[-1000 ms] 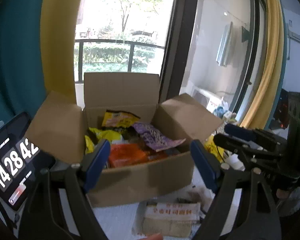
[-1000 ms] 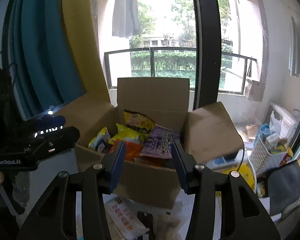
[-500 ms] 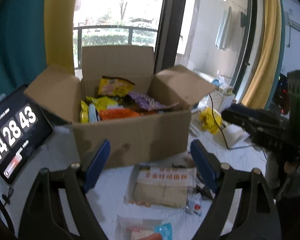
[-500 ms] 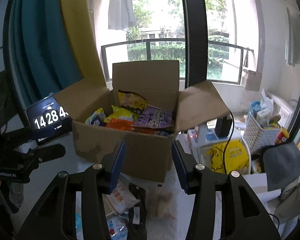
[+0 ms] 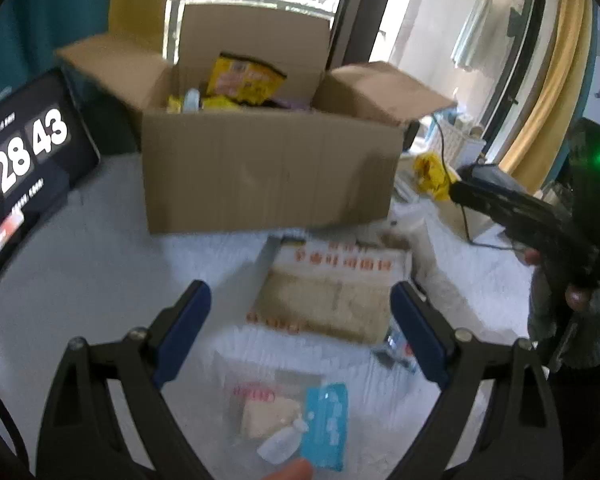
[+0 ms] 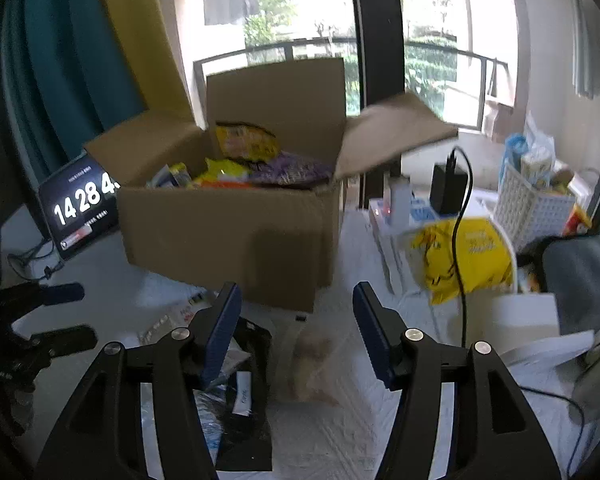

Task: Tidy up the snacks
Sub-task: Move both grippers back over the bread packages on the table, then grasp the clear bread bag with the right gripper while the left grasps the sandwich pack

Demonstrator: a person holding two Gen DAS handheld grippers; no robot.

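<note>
The left tool is spread wide and its jaws are opening more. Nothing is pinched in it. It hangs over the white surface. A big flat pack of crackers with red writing lies on the surface between the two blue fingers, not touching them. At 6 o'clock from it lies a small clear snack bag next to a blue packet.

At 12 o'clock stands an open brown box. Inside it are snacks: a yellow bag stands up at the back. At 9 o'clock a black tablet shows big white clock numbers.

The right tool is spread too, and its jaws are opening. Nothing is pinched in it. A clear bag with pale food lies on the surface between its fingers; it is blurry. At 7 o'clock from that bag lies a black packet. The same box is at 12 o'clock, with a purple bag on top of the snacks. At 3 o'clock sits a yellow bag with a black cable across it, and a white basket behind.
</note>
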